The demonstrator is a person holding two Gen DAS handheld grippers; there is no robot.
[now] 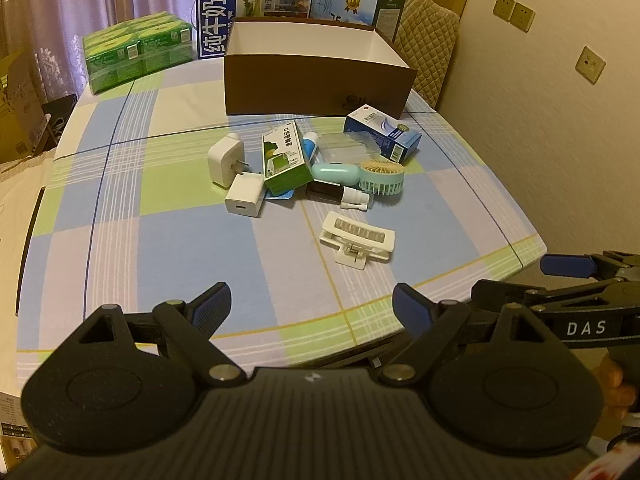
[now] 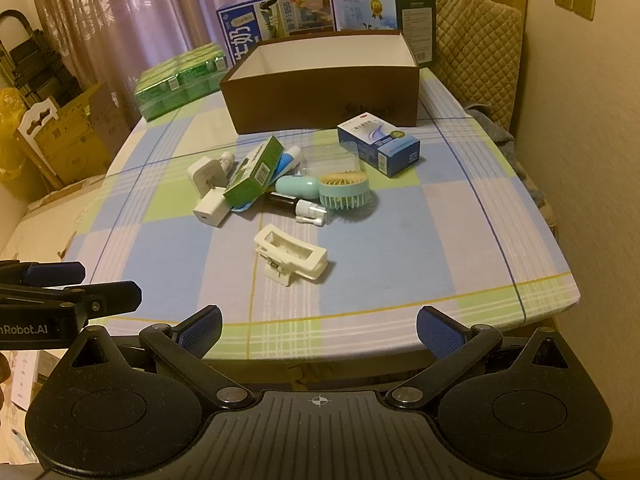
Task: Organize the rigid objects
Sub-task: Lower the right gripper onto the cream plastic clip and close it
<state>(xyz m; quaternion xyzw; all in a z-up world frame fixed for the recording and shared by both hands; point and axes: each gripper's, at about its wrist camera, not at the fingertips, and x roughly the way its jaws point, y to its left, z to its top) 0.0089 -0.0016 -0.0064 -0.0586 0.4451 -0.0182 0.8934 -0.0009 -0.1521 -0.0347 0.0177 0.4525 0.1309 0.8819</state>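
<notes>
A pile of small items lies mid-table: two white chargers (image 1: 226,161) (image 2: 210,209), a green box (image 1: 285,156) (image 2: 256,172), a blue-white box (image 1: 382,133) (image 2: 378,146), a teal mini fan (image 1: 382,177) (image 2: 344,191), a spray bottle (image 1: 340,195) (image 2: 298,205) and a white hair clip (image 1: 357,240) (image 2: 291,256). Behind them stands an open brown box (image 1: 316,86) (image 2: 320,96), empty as far as visible. My left gripper (image 1: 312,306) and right gripper (image 2: 319,330) are open and empty above the table's near edge.
Milk cartons (image 1: 256,8) (image 2: 276,26) and a green pack (image 1: 136,52) (image 2: 180,76) stand at the table's back. A quilted chair (image 2: 476,40) is behind, a wall on the right, and cardboard boxes (image 2: 68,136) on the left floor.
</notes>
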